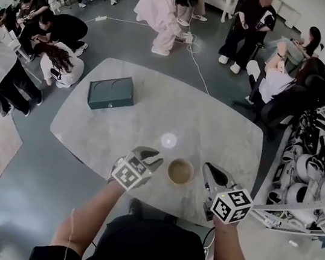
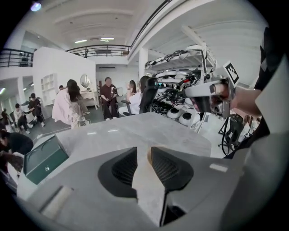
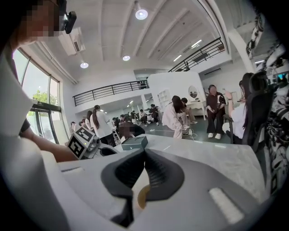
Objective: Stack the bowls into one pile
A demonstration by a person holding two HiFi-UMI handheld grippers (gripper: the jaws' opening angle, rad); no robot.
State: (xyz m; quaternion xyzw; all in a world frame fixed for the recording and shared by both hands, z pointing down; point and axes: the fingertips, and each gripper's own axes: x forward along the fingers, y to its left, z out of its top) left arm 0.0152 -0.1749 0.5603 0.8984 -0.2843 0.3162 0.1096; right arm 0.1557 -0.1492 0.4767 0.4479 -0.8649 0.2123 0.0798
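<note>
A tan bowl [image 1: 180, 171] stands on the marble table [image 1: 152, 118] near its front edge; from above I cannot tell if more bowls are nested in it. My left gripper [image 1: 151, 156] hovers just left of the bowl, apart from it, open with nothing between its pads. In the left gripper view a sliver of the bowl [image 2: 148, 155] shows through the gap of that gripper [image 2: 143, 152]. My right gripper [image 1: 211, 172] is just right of the bowl and shut, holding nothing. The right gripper view shows its pads [image 3: 158, 173] touching and the bowl's rim [image 3: 141, 197] below them.
A dark green box [image 1: 111, 92] lies on the table's far left. A bright light spot [image 1: 169, 140] shines beyond the bowl. Several people sit and stand around the far side. Racks of white gear [image 1: 317, 175] line the right.
</note>
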